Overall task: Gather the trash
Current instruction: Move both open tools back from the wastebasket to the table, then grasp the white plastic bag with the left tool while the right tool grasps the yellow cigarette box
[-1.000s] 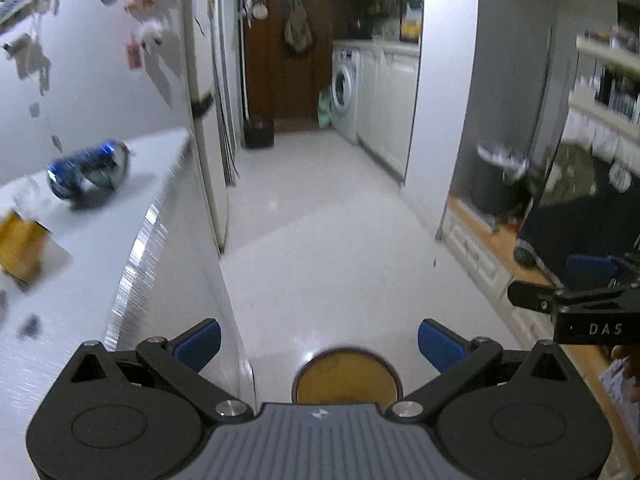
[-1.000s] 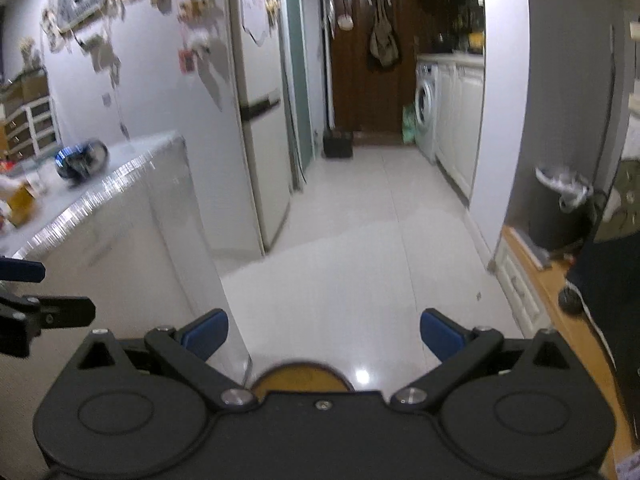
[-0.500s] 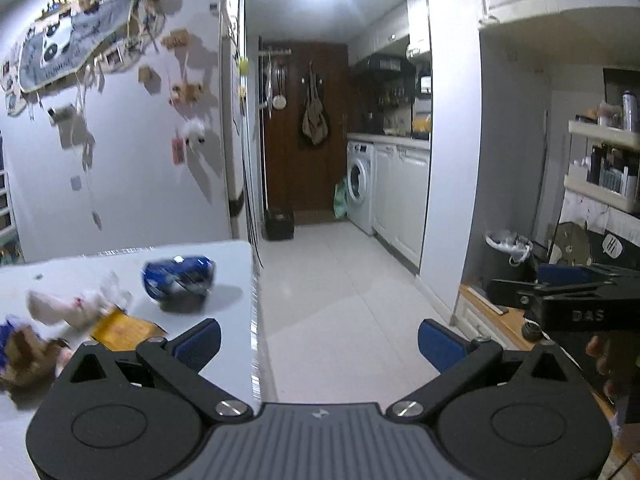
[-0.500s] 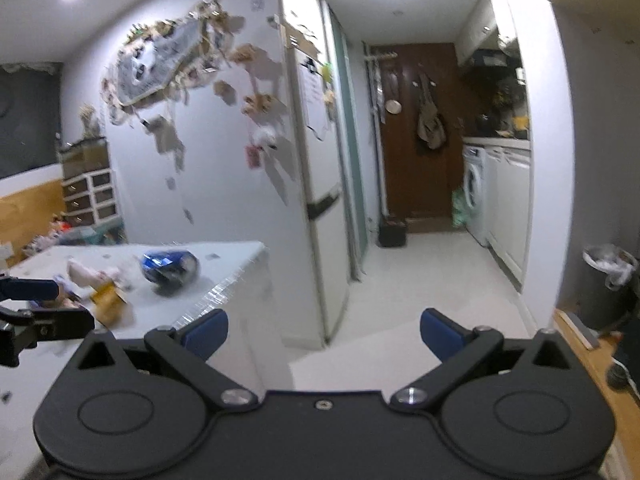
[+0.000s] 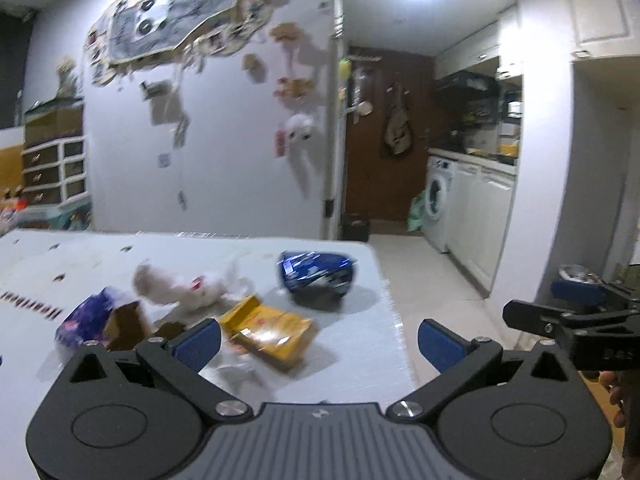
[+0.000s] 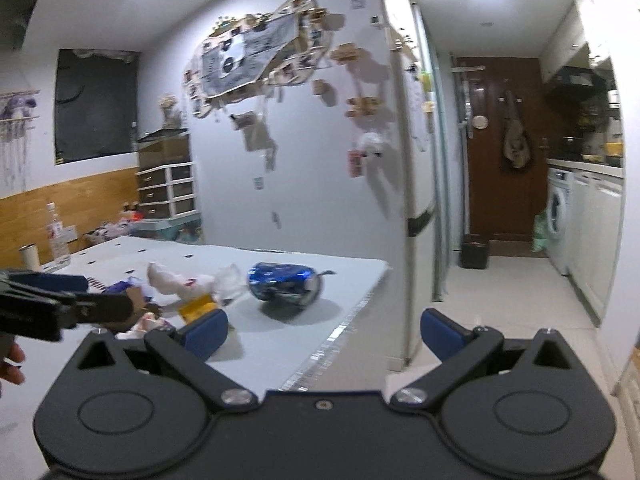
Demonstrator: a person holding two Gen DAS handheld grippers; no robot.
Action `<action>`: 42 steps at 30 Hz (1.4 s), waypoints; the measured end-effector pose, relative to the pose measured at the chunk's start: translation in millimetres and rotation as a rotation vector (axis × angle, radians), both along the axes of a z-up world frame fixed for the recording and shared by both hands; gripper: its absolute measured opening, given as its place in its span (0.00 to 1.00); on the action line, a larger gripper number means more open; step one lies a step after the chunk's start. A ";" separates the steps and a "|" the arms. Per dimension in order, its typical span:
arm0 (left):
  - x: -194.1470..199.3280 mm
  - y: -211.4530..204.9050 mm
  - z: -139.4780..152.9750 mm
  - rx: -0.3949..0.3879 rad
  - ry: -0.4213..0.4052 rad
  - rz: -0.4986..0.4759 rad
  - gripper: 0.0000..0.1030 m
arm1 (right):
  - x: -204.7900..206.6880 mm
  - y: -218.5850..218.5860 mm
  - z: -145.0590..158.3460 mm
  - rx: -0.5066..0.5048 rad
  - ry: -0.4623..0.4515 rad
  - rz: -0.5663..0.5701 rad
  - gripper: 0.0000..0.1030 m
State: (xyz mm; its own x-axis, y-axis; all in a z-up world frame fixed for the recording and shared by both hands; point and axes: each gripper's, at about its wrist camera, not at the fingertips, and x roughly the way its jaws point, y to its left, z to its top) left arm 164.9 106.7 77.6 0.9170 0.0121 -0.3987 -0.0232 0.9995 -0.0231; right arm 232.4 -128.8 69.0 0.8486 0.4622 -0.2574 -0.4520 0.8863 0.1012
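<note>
**Trash heaped near the corner of a white surface, both grippers spread and empty**

White and speckled with small dark marks, the surface (image 5: 360, 360) stands before a pale wall hung with a collage of photos and trinkets (image 5: 176, 20); beyond its right edge a tiled floor (image 5: 436, 276) runs to a brown door (image 5: 384, 136) and a white washing machine (image 5: 438, 200); a set of white drawers (image 6: 168, 188) stands against the far wall

A crushed blue can (image 5: 316, 272) lies on its side near the surface's right edge, apart from the other litter; just left of it sits a crumpled white tissue wad (image 5: 176, 286); in front of that lies a flattened yellow packet (image 5: 272, 328), and further left a purple wrapper (image 5: 88, 316) touches a torn brown cardboard piece (image 5: 128, 324); all are blurred, so finer detail cannot be told

Left gripper (image 5: 318, 342) hangs low over the near part of the surface, its blue fingertips (image 5: 198, 342) wide apart with nothing between them; the left tip stands just in front of the cardboard and the yellow packet

Right gripper (image 6: 324, 330) is likewise spread and holds nothing; its left tip is above the surface near the can, its right tip over the floor past the surface's edge; in the left view it appears off to the right, beyond the surface

A dark trash bin (image 6: 474, 254) stands on the floor by the door
</note>
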 end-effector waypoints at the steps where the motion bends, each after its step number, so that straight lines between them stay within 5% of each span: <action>1: 2.6 6.1 -2.3 -0.004 0.011 0.010 1.00 | 2.6 6.8 -1.3 0.001 0.000 0.010 1.00; 8: 19.3 38.4 -19.0 -0.037 0.080 0.063 1.00 | 21.2 55.4 -16.7 -0.086 -0.006 0.044 1.00; 18: 44.5 75.9 -33.0 -0.182 0.117 0.133 1.00 | 40.2 113.8 -37.6 -0.237 -0.068 0.120 1.00; 30: 62.1 104.0 -51.0 -0.217 0.123 0.206 1.00 | 57.9 165.0 -54.9 -0.392 -0.163 0.340 1.00; 35: 70.1 104.7 -55.3 -0.217 0.142 0.189 1.00 | 64.9 188.1 -63.8 -0.496 -0.197 0.361 0.82; 38: 73.8 103.2 -58.0 -0.215 0.153 0.173 1.00 | 71.2 193.3 -67.3 -0.480 -0.146 0.381 0.54; 42: 77.4 97.7 -61.8 -0.191 0.162 0.145 1.00 | 70.6 183.4 -66.1 -0.428 -0.094 0.395 0.55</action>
